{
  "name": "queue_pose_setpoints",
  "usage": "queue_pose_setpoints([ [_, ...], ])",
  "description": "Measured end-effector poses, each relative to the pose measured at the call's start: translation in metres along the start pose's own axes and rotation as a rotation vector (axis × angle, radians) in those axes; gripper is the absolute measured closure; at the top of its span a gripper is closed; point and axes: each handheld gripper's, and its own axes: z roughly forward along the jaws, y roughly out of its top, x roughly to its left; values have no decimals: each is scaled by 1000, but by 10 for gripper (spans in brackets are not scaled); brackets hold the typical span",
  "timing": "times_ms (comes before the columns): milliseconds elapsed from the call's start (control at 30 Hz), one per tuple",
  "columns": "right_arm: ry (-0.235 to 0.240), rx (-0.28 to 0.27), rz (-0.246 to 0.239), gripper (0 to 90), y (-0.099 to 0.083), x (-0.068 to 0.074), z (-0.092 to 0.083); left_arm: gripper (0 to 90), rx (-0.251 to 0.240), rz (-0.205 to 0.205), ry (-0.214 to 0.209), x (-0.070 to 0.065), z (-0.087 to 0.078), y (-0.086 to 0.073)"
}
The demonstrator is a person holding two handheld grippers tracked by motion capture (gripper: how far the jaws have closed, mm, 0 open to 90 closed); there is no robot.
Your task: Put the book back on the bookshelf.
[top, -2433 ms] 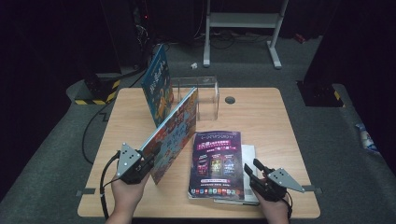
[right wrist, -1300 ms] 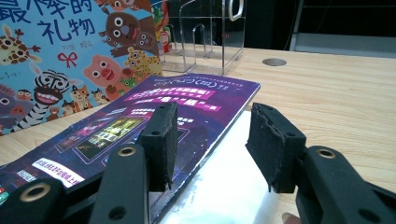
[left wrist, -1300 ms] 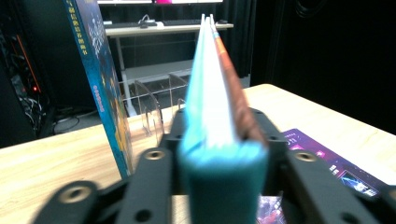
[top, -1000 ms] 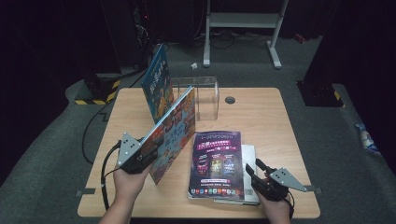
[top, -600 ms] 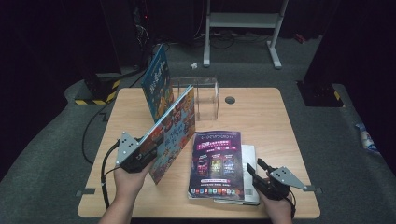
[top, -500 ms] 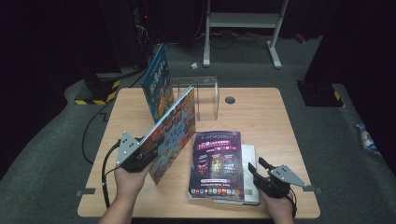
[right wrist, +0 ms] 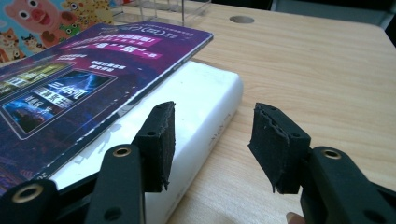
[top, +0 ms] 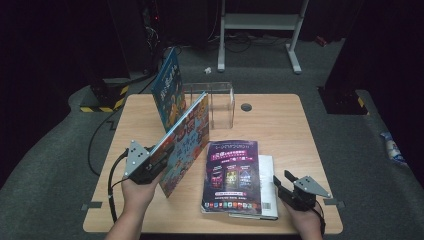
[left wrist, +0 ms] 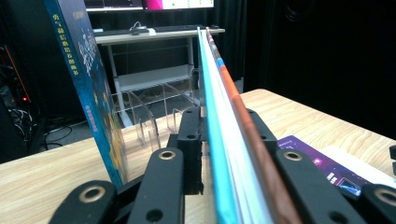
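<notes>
I am clamping my left hand-held gripper (top: 159,159) on the picture book (top: 186,142), jaws just closing on its lower edge, holding it tilted above the table (top: 280,120) near the clear acrylic rack (top: 216,102). My right hand-held gripper (right wrist: 212,140) is hanging open beside the white book (right wrist: 201,116). I should be squeezing firmly so the book cannot sag.

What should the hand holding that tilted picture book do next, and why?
Probably carry the picture book toward the clear rack and stand it upright beside the blue book. The left gripper is clamped on the book's edge, the book tilts over the table, and rack slots look free.
</notes>
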Motion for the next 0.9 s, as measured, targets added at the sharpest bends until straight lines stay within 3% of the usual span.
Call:
queue_pose_setpoints([
  [133,8,-1,-2,494,0,-1,-2,783,6,5,-5,-1,1,1],
  [233,11,-4,1,492,0,-1,-2,789,22,-22,-6,0,1,3],
  [633,20,-17,14,490,0,-3,-4,805,52,-54,0,4,0,6],
  [900,29,-27,12,490,2,-2,-4,810,47,-96,20,6,1,6],
])
